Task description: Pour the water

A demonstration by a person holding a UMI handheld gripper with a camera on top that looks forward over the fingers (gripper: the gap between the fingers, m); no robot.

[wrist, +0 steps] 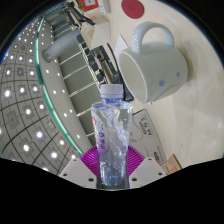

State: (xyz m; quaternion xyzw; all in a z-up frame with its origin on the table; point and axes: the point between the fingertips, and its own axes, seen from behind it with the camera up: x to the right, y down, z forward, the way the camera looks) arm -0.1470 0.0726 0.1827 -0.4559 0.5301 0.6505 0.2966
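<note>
One tilted hand-held gripper (117,160) clasping bottle (113,135)

clear bottle (113,140), white speckled mug (152,62)

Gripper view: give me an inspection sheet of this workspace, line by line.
Surface: pale tabletop, seen tilted.
Job's things: clear plastic water bottle with white cap, tipped toward the white ceramic mug with faint dots; the mug is beyond the bottle's cap.
Clutter: red-and-white items beyond the mug, unclear.
Tool: shut on the bottle, magenta pads against it.
Cables: nothing seen.
Surroundings: ceiling with rows of small lights.
</note>
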